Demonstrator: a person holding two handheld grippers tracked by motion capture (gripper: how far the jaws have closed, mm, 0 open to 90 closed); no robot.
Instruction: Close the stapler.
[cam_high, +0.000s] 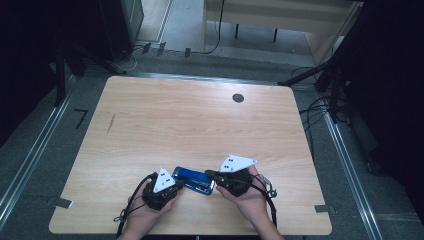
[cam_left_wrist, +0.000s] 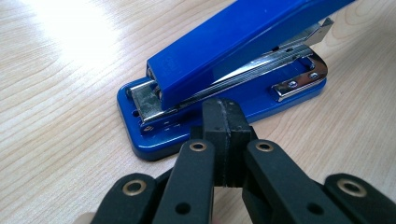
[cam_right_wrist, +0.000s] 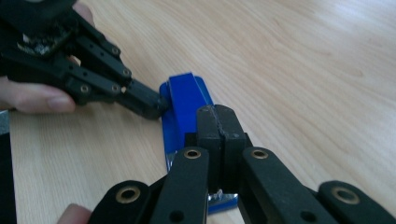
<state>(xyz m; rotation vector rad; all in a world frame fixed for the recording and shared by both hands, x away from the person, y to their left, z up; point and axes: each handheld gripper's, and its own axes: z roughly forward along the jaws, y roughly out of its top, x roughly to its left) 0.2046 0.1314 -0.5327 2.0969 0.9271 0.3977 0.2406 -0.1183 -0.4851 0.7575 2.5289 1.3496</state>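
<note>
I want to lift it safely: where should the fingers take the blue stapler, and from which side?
Grip the blue stapler across its two long sides, near mid-length, coming from above. It lies flat on the table, and its long, narrow body probably suits a cross grip better than an end grip.

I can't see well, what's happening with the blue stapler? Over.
Left gripper shut, tip at stapler. Right gripper shut, over its other end. Table around it bare.
</note>
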